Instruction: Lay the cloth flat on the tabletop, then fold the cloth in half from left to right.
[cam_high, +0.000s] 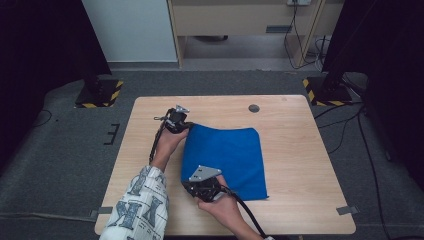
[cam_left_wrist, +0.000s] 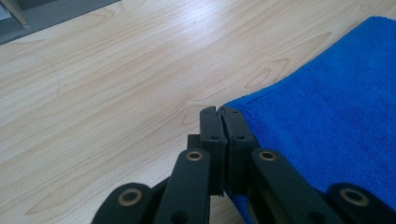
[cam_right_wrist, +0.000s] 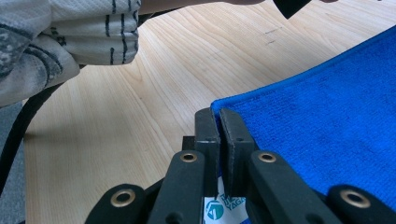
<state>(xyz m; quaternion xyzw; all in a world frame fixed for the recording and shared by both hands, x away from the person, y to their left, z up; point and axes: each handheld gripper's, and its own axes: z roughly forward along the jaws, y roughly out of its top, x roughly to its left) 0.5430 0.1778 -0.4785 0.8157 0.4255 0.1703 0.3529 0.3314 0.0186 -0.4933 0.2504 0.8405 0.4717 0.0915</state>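
Note:
A blue cloth (cam_high: 225, 155) lies spread flat on the wooden table (cam_high: 300, 150). My left gripper (cam_high: 189, 125) is at the cloth's far left corner. In the left gripper view its jaws (cam_left_wrist: 220, 112) are pressed together with the edge of the cloth (cam_left_wrist: 327, 107) pinched between them. My right gripper (cam_high: 187, 184) is at the near left corner. In the right gripper view its jaws (cam_right_wrist: 219, 114) are closed on the corner of the cloth (cam_right_wrist: 327, 116), and a white label shows under them.
A dark round grommet (cam_high: 254, 108) sits in the tabletop near the far edge. Bare wood lies to the right of the cloth. A patterned sleeve (cam_right_wrist: 56, 42) is close on the left. Stands with yellow-black bases (cam_high: 97, 94) (cam_high: 325, 92) flank the table's far corners.

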